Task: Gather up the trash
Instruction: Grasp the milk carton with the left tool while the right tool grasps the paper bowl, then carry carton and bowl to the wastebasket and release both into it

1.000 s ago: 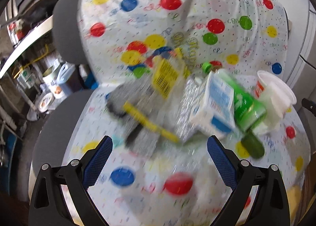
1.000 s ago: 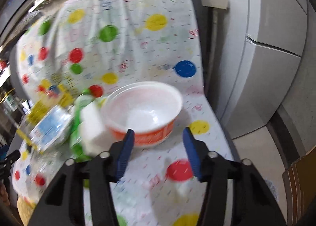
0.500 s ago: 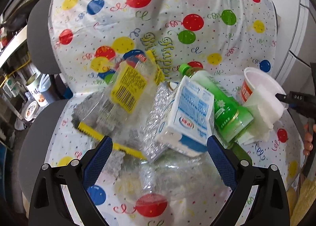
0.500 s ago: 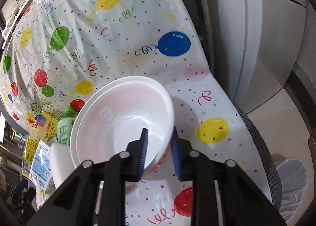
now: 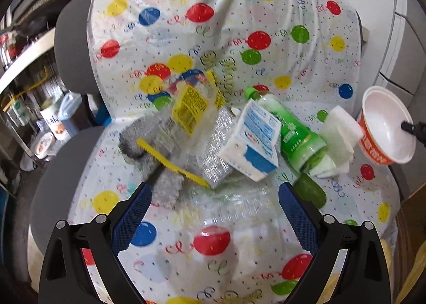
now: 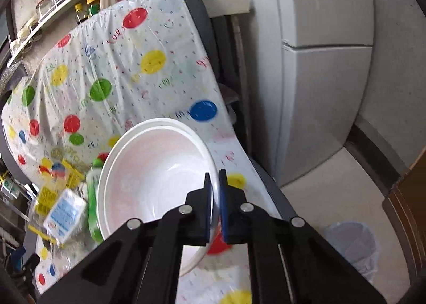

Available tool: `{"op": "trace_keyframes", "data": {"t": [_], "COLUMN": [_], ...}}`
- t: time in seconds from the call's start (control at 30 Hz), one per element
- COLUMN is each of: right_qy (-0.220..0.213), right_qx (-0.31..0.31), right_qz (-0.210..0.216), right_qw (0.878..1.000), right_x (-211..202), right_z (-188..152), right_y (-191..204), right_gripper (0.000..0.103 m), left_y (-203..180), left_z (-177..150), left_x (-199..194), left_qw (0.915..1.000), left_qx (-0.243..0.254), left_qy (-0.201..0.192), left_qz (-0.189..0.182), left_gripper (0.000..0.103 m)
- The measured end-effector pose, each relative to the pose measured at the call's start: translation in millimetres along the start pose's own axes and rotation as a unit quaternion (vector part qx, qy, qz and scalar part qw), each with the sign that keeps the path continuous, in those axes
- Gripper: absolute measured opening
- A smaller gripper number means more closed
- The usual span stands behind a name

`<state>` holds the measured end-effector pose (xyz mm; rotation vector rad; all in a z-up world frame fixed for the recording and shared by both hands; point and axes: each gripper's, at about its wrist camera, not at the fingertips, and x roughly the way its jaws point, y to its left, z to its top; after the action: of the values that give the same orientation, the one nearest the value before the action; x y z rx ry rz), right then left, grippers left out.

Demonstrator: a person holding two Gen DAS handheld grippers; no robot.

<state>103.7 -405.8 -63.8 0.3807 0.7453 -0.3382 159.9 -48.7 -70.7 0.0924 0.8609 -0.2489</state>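
On the balloon-print chair cover (image 5: 239, 11), trash heaped at centre, bowl at far right.

Left to right: left gripper (image 5: 214, 213) spread wide and empty, hanging just short of the pile of clear wrappers (image 5: 186, 123), milk carton (image 5: 253, 141) and green bottle (image 5: 295, 133), whose long axis slants down to the right. Beyond these, white foam bowl (image 6: 157, 184) with orange outside, tipped up off the seat, its rim pinched between the pads of the right gripper (image 6: 215, 179), just closed narrow. Lined bin (image 6: 354, 248) on the floor lower right, likely next stop.
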Motion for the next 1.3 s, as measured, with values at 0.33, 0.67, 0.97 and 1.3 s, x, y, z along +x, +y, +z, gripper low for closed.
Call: {"op": "trace_keyframes", "data": {"t": [0.33, 0.67, 0.97, 1.3], "right_qy": [0.027, 0.032, 0.043, 0.043], "right_qx": [0.004, 0.009, 0.007, 0.014], "right_qz": [0.007, 0.011, 0.018, 0.026], "right_qw": [1.000, 0.999, 0.999, 0.999], "right_x": [-12, -8, 2, 1], "right_z": [-48, -55, -51, -51], "right_y": [-13, -22, -19, -17], "right_gripper": [0.006, 0.006, 0.006, 0.006], "left_y": [-12, -51, -66, -57], "left_z": [-11, 10, 20, 25], "left_x": [4, 49, 96, 86], "left_qw": [0.9997, 0.9915, 0.9823, 0.9888], "left_qx": [0.019, 0.121, 0.177, 0.149], "left_qy": [0.003, -0.011, 0.026, -0.006], "left_qz": [-0.016, 0.048, 0.056, 0.007], "left_gripper": [0.094, 0.095, 0.095, 0.078]}}
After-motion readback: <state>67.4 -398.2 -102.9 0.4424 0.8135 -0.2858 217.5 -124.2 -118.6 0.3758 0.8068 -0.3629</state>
